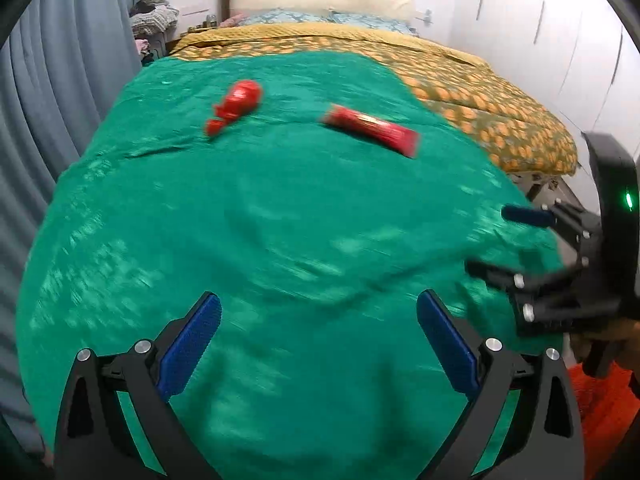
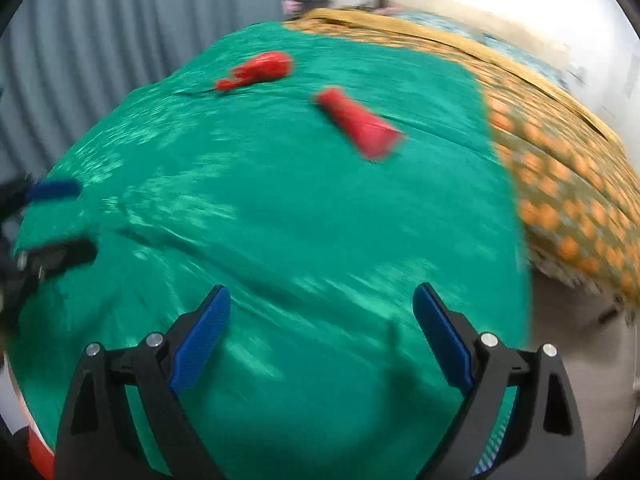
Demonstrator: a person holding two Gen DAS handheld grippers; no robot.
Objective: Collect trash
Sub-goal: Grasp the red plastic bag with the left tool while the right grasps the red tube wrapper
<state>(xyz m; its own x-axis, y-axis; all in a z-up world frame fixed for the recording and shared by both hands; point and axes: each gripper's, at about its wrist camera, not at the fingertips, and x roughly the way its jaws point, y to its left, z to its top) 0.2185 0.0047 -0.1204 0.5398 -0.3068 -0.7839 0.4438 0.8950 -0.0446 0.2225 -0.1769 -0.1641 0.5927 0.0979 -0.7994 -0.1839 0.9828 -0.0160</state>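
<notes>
Above the green sheet [image 1: 280,220], left claw [image 1: 319,304] and right claw [image 2: 322,296] tilt downward, both released, empty.

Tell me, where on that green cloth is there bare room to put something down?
The near half of the green cloth is bare, from the two open claws, left claw and right claw, up to the trash. Farther back lie the crumpled red wrapper and the flat red packet, with a gap between them. The yellow patterned bedspread also looks free.
</notes>
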